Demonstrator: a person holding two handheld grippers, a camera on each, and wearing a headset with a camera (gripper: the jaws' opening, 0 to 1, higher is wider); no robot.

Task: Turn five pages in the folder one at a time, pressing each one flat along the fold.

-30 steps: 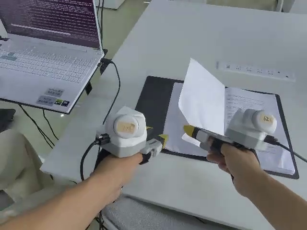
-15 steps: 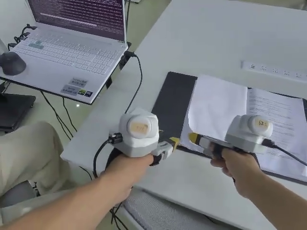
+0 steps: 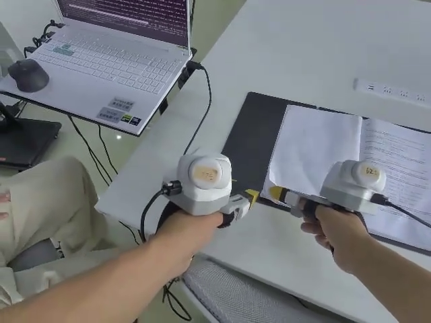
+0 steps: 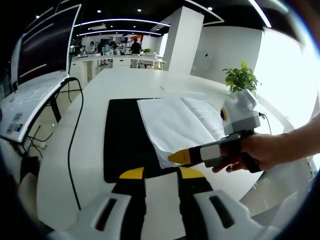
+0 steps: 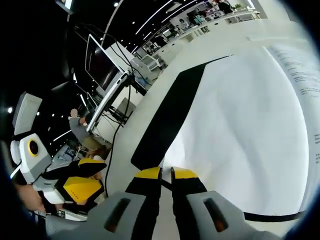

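Two grippers hover over the near edge of the white desk [image 3: 303, 47], where the open black folder [image 3: 250, 138] lies with its far right side cut off by the frame in the head view. The left gripper [image 3: 242, 200] sits just off the folder's near left corner, over bare desk; in the left gripper view its yellow-tipped fingers [image 4: 132, 173] stand moderately apart with nothing between them. The right gripper [image 3: 277, 194] is at the lower left corner of the blank white page [image 3: 313, 145], which lies flat on the folder's left half, leaving a strip of black cover bare beside it. Its fingers [image 5: 150, 173] are drawn nearly together with just a thin slit between them, and the page's corner may be caught there, though I cannot tell. The hand holding that gripper hides part of the folder's near edge. The printed sheet [image 3: 397, 168] to the right carries text too small to read. A laptop [image 3: 114, 64], a mouse [image 3: 27, 74] and a power strip [image 3: 394, 92] lie well apart from the folder.
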